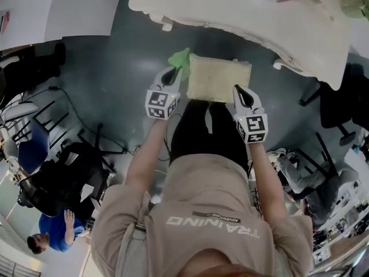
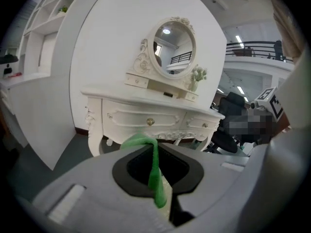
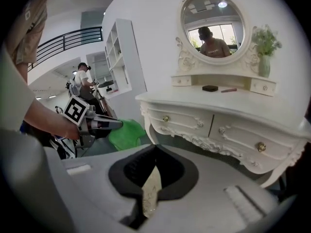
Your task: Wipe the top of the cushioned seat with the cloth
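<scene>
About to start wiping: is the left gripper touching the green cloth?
Touching. The left gripper view shows the left gripper with its jaws closed on the green cloth, a strip of it pinched between them.

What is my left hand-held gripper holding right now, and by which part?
The green cloth, pinched by a narrow fold between the shut jaws.
</scene>
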Demonstrator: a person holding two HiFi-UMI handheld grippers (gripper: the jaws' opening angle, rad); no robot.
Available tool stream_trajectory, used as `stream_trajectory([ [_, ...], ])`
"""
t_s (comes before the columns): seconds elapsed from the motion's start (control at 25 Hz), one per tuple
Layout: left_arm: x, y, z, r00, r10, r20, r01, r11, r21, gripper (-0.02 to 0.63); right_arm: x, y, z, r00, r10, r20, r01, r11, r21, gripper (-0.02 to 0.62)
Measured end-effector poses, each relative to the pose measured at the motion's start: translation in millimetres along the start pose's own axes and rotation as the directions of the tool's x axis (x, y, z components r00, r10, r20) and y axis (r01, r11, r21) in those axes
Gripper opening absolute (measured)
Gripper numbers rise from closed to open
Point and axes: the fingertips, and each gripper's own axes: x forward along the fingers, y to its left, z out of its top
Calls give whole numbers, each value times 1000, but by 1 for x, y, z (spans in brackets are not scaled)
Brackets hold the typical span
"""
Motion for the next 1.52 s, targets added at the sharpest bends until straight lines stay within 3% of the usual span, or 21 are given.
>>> stream_trajectory([
  [0.28, 61, 32, -78, 997, 63, -47, -65, 998, -23, 25, 63, -23, -65, 997, 50, -63, -51, 998, -23, -3],
  [0.48, 118, 55, -138, 993, 55, -104, -56, 998, -7, 25, 110, -32, -103, 994, 87, -70, -88, 996, -13, -3],
  [0.76, 179, 56, -210, 981, 8, -192, -14, 1000, -28, 25, 122, -41, -154, 987, 112, -112, -111, 994, 14, -3],
  [0.92, 208, 35, -227, 974, -40, -223, 32, 999, -39, 25, 123, -60, -174, 988, 89, -126, -85, 996, 37, -3],
  [1.04, 218, 21, -236, 964, -34, -262, 22, 999, -50, 25, 121, -70, -184, 988, 82, -129, -76, 996, 56, -3],
  [1.52, 263, -81, -246, 935, -154, -321, 143, 988, -59, 25, 115, -96, -184, 991, 109, -75, -104, 992, 64, -3],
])
